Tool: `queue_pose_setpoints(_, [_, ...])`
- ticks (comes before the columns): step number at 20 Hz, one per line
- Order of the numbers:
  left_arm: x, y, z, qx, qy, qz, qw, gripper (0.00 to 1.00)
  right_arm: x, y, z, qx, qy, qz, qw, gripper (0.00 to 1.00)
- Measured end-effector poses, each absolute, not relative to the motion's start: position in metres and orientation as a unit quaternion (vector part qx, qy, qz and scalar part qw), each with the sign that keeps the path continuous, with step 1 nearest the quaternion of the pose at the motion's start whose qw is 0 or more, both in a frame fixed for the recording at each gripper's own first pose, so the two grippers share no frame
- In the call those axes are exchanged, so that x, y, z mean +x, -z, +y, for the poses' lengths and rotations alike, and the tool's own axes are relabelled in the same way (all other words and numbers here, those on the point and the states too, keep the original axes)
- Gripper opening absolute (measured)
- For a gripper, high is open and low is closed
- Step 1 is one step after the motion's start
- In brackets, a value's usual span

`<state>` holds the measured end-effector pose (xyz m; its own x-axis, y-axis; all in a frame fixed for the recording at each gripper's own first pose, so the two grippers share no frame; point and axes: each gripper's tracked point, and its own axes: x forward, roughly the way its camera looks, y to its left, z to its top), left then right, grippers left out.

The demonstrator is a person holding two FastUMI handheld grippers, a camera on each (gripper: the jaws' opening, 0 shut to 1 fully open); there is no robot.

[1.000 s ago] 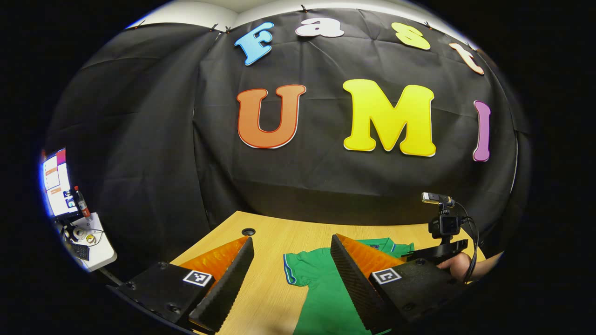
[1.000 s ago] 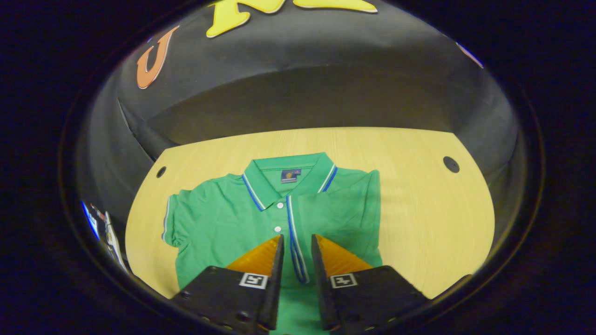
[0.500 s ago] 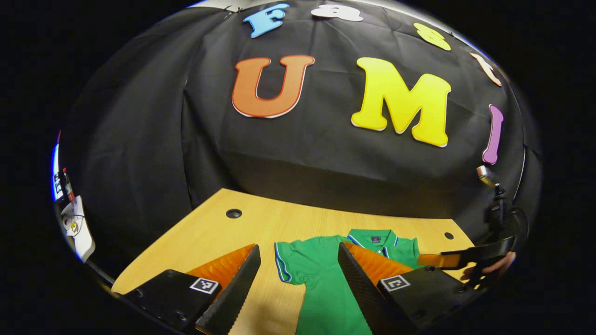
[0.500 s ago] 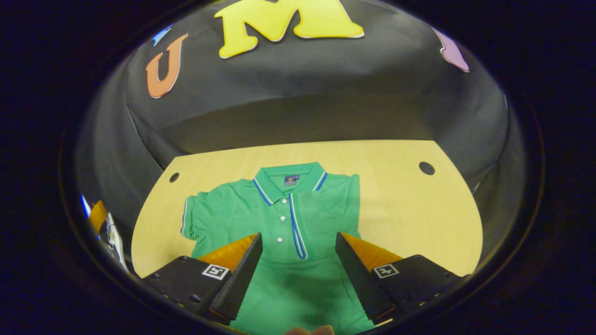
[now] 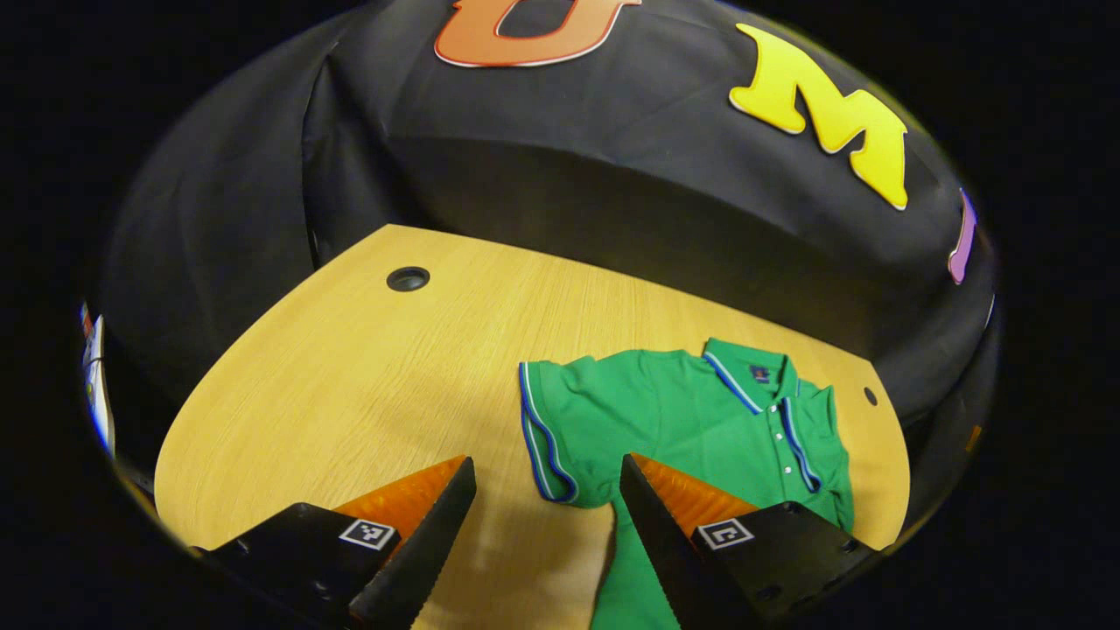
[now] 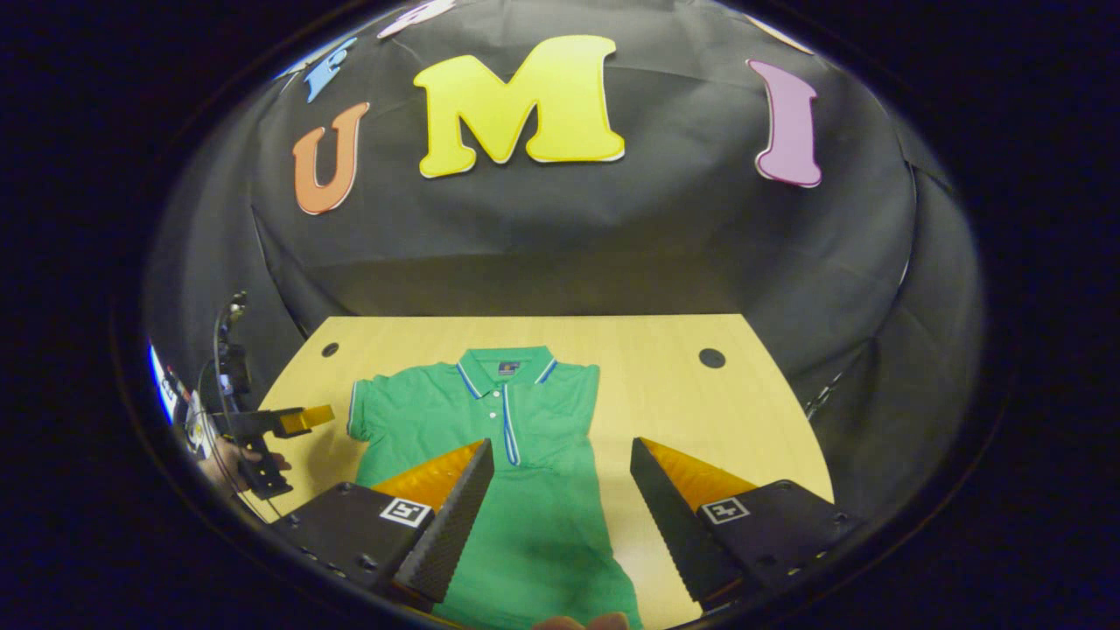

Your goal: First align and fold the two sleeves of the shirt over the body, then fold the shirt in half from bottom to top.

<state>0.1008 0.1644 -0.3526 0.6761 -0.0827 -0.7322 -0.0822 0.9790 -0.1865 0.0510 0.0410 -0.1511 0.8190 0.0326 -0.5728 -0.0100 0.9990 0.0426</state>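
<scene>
Shirt point(image 6: 490, 411), collar label point(image 6: 507, 368) apparently unreadable, grippers parted

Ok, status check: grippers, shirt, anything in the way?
Left gripper open above spread sleeve. Right gripper open, holding nothing. Green polo shirt flat on table, other sleeve folded in. No obstruction seen.

The shirt point(image 6: 490, 437) lies flat on the desk point(image 6: 682, 411), collar point(image 6: 506, 363) toward the back wall. One sleeve point(image 6: 367, 411) spreads out to the side on the desk; the other is folded over the body. A round hole point(image 6: 711, 358) sits near each back corner of the desk. In the right gripper view, the left gripper point(image 6: 306, 418) hovers beside the spread sleeve.
</scene>
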Motion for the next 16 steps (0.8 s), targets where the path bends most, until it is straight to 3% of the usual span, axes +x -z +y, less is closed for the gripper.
queue_pose_setpoints(11, [0.133, 0.398, 0.173, -0.106, 0.006, 0.451, 0.886, 1.0, 0.023, 0.148, 0.03, 0.005, 0.006, 0.308, 0.951, 0.96])
queue_pose_setpoints(16, [0.137, 0.401, 0.164, -0.091, 0.004, 0.463, 0.882, 0.84, 0.024, 0.147, 0.031, -0.005, 0.004, 0.304, 0.953, 0.96])
